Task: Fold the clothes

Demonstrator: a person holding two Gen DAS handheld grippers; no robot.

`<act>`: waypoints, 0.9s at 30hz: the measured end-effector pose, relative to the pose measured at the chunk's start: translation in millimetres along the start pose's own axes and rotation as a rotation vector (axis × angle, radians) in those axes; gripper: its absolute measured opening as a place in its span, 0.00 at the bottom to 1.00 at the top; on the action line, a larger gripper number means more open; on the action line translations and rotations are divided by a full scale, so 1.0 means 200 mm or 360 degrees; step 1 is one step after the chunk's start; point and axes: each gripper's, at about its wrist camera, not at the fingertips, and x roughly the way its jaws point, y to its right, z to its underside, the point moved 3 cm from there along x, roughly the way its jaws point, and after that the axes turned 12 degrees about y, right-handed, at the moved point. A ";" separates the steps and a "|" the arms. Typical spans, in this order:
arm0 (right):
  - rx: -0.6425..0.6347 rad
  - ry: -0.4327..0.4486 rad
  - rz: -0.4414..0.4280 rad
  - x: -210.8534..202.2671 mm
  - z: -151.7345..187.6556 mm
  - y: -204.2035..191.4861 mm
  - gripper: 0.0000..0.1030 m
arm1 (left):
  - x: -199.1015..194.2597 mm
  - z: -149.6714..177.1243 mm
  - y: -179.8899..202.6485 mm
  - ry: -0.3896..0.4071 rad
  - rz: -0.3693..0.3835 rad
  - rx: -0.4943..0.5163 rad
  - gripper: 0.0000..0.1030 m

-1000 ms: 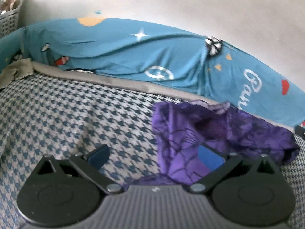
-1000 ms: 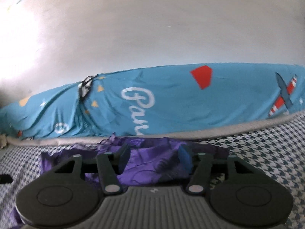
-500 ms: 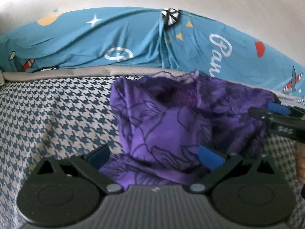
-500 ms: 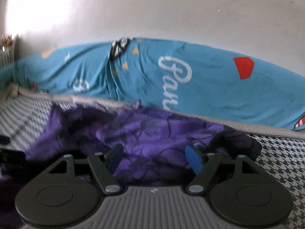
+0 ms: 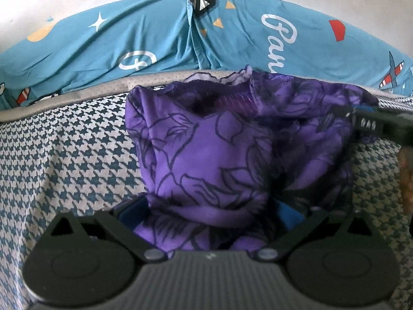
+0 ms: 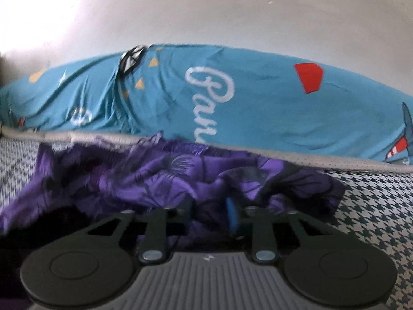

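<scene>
Soft, light, floppy purple flowered cloth (image 5: 206, 155) on checked bed cover (image 5: 64, 155). Left gripper (image 5: 209, 211) spread wide around its near edge; right gripper (image 6: 210, 210) pinching its corner. Best held by corners.

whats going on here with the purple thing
A person with a gripper in each hand is folding a purple flowered garment on a houndstooth bed cover. The left gripper is open around bunched cloth. The right gripper has closed on the cloth's right side. A blue printed sheet lies behind.
</scene>
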 end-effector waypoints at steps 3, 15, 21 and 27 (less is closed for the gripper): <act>0.0149 0.0054 0.0042 -0.03 -0.05 0.06 0.12 | 0.01 0.01 0.01 -0.0009 -0.0008 0.0023 1.00; 0.0468 0.0331 0.0594 -0.26 -0.24 0.45 0.11 | 0.02 0.02 -0.01 -0.0015 -0.0045 0.0028 1.00; 0.0532 0.0351 0.0859 -0.39 -0.24 0.64 0.11 | 0.02 0.02 -0.02 -0.0005 -0.0066 0.0028 1.00; 0.0595 0.0340 0.1108 -0.55 -0.23 0.78 0.10 | 0.03 0.03 -0.02 0.0002 -0.0102 0.0041 1.00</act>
